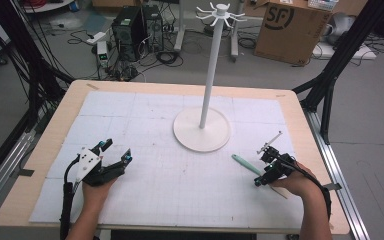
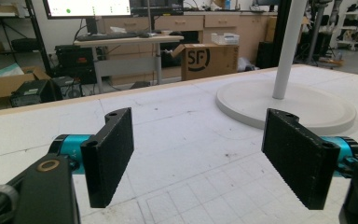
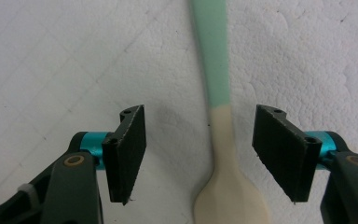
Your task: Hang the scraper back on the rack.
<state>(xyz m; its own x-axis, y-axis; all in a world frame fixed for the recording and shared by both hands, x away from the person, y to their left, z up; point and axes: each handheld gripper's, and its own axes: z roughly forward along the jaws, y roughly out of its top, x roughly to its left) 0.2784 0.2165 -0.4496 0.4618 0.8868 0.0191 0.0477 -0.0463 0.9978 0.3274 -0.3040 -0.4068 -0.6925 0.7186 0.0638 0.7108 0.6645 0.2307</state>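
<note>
Left gripper [image 1: 116, 151] rests near-left on the white mat [image 1: 145, 115], jaws spread wide, nothing between them. Its own view looks low across the mat to the white stand's base [image 2: 289, 105] and pole [image 2: 286, 46], plus an SF box [image 2: 209, 59] beyond the table. High view adds the stand's hook top [image 1: 221, 12]. Right gripper [image 1: 260, 167] near-right, jaws spread, straddling a spoon [image 3: 221, 140] without touching; its view shows green handle, cream bowl end.

Left gripper [image 1: 114, 151] and right gripper [image 1: 263, 166] hover, fingers spread.
</note>
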